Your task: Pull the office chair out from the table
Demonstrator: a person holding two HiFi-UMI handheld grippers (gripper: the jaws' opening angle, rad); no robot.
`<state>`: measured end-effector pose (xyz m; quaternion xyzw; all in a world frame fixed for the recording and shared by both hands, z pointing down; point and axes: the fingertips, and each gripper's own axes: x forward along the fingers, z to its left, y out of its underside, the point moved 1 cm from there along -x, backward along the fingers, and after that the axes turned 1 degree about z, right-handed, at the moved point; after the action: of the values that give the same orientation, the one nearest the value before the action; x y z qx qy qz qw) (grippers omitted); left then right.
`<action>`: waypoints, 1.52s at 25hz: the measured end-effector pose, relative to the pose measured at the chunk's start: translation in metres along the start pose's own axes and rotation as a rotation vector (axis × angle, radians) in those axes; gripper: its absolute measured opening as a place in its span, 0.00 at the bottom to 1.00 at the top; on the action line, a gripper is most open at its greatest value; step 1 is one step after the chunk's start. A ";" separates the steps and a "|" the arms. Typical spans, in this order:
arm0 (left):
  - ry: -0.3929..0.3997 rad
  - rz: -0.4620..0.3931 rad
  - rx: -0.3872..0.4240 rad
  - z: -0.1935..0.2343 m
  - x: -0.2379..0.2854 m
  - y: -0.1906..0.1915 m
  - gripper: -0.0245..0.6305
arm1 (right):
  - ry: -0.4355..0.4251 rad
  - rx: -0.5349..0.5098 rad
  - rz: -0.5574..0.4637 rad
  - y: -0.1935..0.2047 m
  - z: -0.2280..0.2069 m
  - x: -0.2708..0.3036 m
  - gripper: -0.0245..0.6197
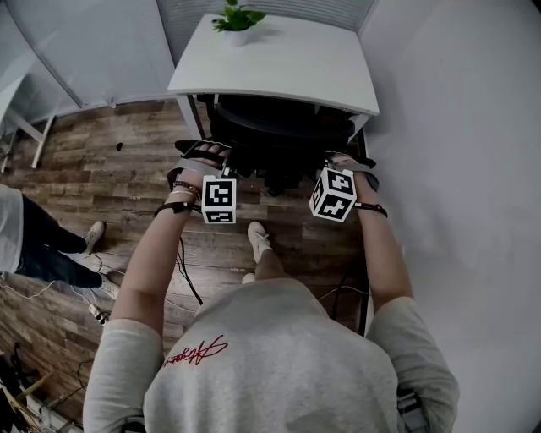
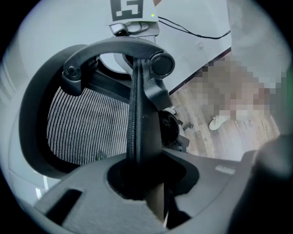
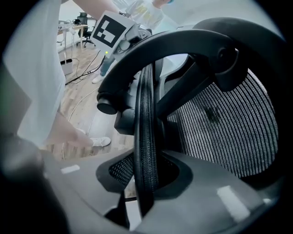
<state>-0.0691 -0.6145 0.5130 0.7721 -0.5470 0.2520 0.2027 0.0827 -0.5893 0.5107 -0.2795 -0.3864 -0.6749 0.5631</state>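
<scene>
- only container around is a small white pot (image 1: 237, 36) at the far end of the white table (image 1: 287, 63), with a leafy green plant (image 1: 237, 15) in it
- the office chair (image 1: 279, 139) is black and sits at the near edge of the table, its front part under the top and its back toward the person
- left gripper (image 2: 142, 183): jaws clamped on the thin side edge of the chair back, which runs straight through the gap
- right gripper (image 3: 144, 183): same deal on the other side, jaws pinched onto the ribbed edge of the back
- only the head view shows the table, the pot, the white wall on the right, both of the person's forearms and a second person's legs (image 1: 42, 245) on the wood floor (image 1: 101, 161) at the left
- only the gripper views show the chair's mesh back (image 2: 87, 128) up close and the curved bar (image 2: 114, 50) arching over its top
- left gripper view catches the other gripper's marker cube (image 2: 132, 9) past the chair, plus a cable (image 2: 192, 32) along the wall
- right gripper view looks the opposite way: more desks far off in the room (image 3: 75, 27)
</scene>
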 end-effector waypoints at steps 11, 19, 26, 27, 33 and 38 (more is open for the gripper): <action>-0.011 -0.008 0.009 -0.002 -0.004 -0.004 0.14 | 0.009 0.000 0.001 0.002 0.004 -0.004 0.20; 0.004 -0.018 0.000 -0.004 -0.009 -0.007 0.14 | 0.004 0.003 0.003 0.002 0.008 -0.008 0.20; -0.004 -0.014 0.008 -0.013 -0.016 -0.012 0.14 | 0.002 0.010 0.007 0.002 0.020 -0.014 0.20; -0.003 -0.014 0.008 -0.014 -0.016 -0.012 0.14 | 0.002 0.010 0.007 0.002 0.021 -0.014 0.20; 0.000 -0.020 0.016 -0.021 -0.020 -0.013 0.14 | 0.001 0.019 0.009 0.001 0.030 -0.016 0.20; 0.001 -0.023 0.015 -0.021 -0.022 -0.012 0.14 | 0.004 0.016 0.011 0.000 0.031 -0.017 0.20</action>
<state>-0.0671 -0.5821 0.5161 0.7796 -0.5362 0.2544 0.2001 0.0842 -0.5541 0.5135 -0.2755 -0.3891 -0.6694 0.5697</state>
